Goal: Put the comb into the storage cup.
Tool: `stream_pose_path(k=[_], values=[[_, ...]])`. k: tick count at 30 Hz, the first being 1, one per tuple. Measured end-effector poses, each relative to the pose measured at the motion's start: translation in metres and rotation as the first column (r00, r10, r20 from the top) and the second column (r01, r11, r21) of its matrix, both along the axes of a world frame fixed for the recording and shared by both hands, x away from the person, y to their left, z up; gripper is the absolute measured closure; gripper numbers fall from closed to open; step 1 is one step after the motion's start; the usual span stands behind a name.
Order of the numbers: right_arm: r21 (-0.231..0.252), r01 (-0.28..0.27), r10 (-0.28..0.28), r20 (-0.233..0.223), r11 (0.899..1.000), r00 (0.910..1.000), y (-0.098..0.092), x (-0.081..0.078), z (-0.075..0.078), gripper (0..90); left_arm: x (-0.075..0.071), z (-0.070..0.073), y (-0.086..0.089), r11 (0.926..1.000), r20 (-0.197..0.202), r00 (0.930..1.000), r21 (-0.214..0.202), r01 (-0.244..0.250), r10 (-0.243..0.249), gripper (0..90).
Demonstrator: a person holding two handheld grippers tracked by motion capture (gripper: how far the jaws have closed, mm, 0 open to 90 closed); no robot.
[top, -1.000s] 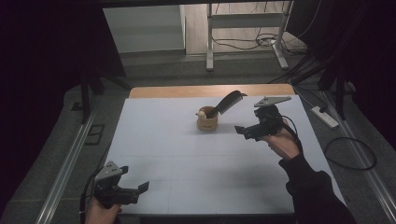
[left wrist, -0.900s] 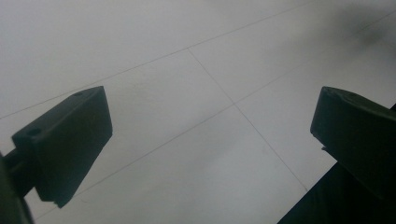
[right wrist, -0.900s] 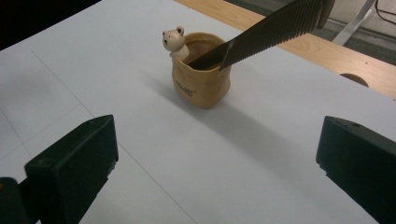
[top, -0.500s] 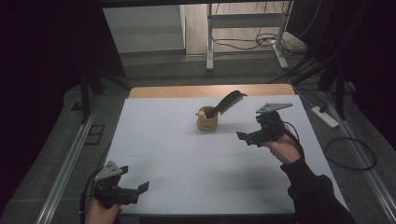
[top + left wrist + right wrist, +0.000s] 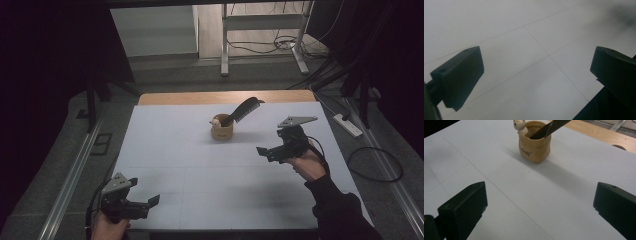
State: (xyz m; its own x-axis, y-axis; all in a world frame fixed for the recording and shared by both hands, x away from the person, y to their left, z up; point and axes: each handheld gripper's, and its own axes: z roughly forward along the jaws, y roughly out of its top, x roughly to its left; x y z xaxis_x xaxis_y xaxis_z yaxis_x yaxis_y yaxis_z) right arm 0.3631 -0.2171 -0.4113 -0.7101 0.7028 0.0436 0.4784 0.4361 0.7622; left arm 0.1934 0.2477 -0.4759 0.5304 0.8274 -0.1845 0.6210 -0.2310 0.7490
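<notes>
Nearest the person, the left gripper (image 5: 131, 204) hangs low over the near left corner of the white table (image 5: 200, 165), its jaws spread wide with nothing between them. Farther out, the right gripper (image 5: 278, 150) is held above the sheet, jaws likewise wide apart and empty. Ahead of it and a little to its left stands the tan pot (image 5: 534, 142), well apart from the jaws, with a black comb (image 5: 549, 128) leaning out of it.

A comb (image 5: 244, 109) stands in the pot (image 5: 222, 130) on the table (image 5: 165, 150), far of centre.
</notes>
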Motion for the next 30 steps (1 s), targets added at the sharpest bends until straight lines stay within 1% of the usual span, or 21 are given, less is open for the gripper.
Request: stream_pose_path(k=[9,14,22,30], values=[[-0.006,-0.013,0.013,-0.011,1.000,0.9999,-0.007,-0.011,-0.004,0.0,0.000,0.000,0.000,1.0000,0.000,1.0000,0.001,0.001,-0.001,0.0],[-0.009,-0.008,0.008,-0.020,1.000,0.9998,-0.013,-0.017,-0.006,0.0,0.000,0.000,0.000,1.0000,0.000,1.0000,0.002,0.002,-0.002,0.0],[-0.016,0.003,-0.003,-0.030,1.000,0.9996,-0.026,-0.030,-0.008,0.0,0.000,0.000,0.000,1.0000,0.001,1.0000,-0.001,0.000,0.000,0.0],[-0.017,0.021,-0.021,-0.033,1.000,0.9992,-0.044,-0.044,-0.012,0.0,0.000,0.000,0.001,1.0000,0.003,1.0000,-0.003,-0.004,0.004,0.0]])
